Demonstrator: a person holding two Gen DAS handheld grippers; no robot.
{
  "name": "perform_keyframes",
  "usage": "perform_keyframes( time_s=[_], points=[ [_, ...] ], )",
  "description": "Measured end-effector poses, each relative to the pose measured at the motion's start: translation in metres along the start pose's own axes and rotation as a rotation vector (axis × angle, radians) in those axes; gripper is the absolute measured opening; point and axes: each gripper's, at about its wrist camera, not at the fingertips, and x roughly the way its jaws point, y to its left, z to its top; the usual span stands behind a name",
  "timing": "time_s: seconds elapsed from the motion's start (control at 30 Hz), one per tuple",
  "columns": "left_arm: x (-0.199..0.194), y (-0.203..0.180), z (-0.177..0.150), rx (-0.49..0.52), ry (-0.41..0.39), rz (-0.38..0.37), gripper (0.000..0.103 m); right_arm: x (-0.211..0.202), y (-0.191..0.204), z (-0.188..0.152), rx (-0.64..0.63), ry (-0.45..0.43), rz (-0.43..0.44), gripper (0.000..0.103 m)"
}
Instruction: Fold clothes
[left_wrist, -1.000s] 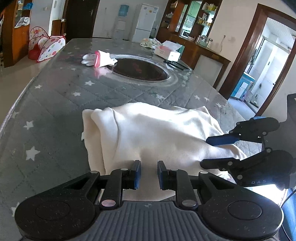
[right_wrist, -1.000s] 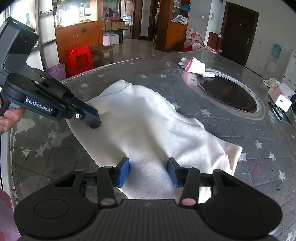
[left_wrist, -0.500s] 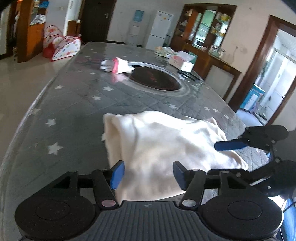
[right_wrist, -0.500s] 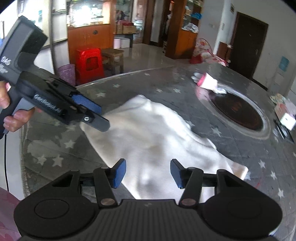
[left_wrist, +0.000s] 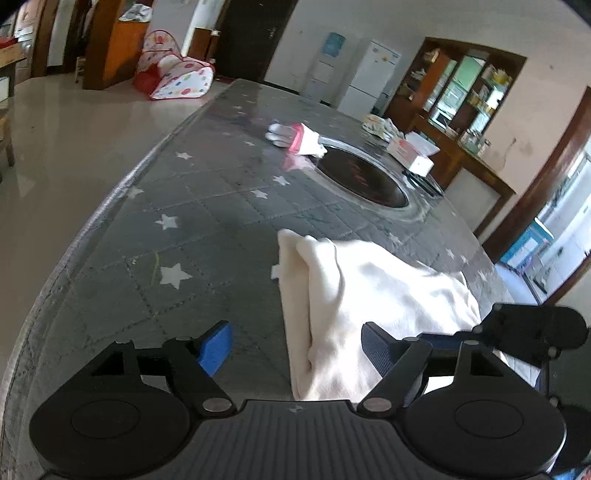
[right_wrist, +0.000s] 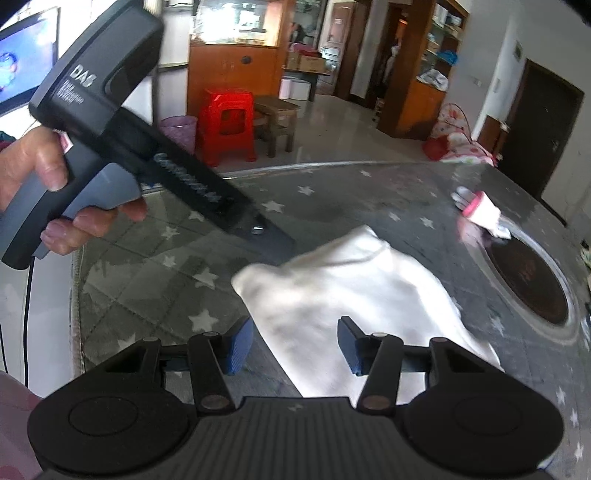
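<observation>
Both tongs are off the cloth right now, nothing clamped in either one. Left gripper (left_wrist: 297, 345) has its jaws spread wide, and they've just been opening further over the last moment. Its left blue pad sits over bare tabletop, the right pad hangs over the garment, so the folded edge of the fabric lies in the gap between them, but neither pad presses on it. Right gripper (right_wrist: 295, 345) is parted about halfway with its jaws just easing in a touch; cloth shows in that gap too, and the pads don't look like they're pinching it.

White garment (left_wrist: 369, 306) is lying on the near end of the table (left_wrist: 207, 206), bunched up and roughly folded over itself, one thick rolled edge facing the left tongs. From the right wrist view it's a bit blurry, but you can see the same white garment (right_wrist: 351, 291) spread across the grey star-pattern cover, with the left gripper's tip right by its far corner and a hand (right_wrist: 40, 192) wrapped around the handle.

Further back on the table there's a pink and white glove (left_wrist: 295, 137) just beside the dark round inset (left_wrist: 362, 177), well apart from the garment. A white box (left_wrist: 413, 149) sits past the inset.
</observation>
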Motion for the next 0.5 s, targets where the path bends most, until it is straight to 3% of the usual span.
perform_keyframes(
  time_s=[0.17,0.37,0.5],
  points=[
    [0.003,0.007,0.003,-0.035,-0.001,0.006,0.079,0.019,0.017,0.009,-0.058,0.011,0.021,0.048],
    [0.008,0.011,0.005,-0.056,0.009,0.001,0.08,0.042,0.029,0.012,-0.092,0.04,0.021,0.037],
    [0.011,0.013,0.005,-0.085,0.021,-0.021,0.082,0.045,0.028,0.013,-0.082,0.032,-0.018,0.016]
  ],
)
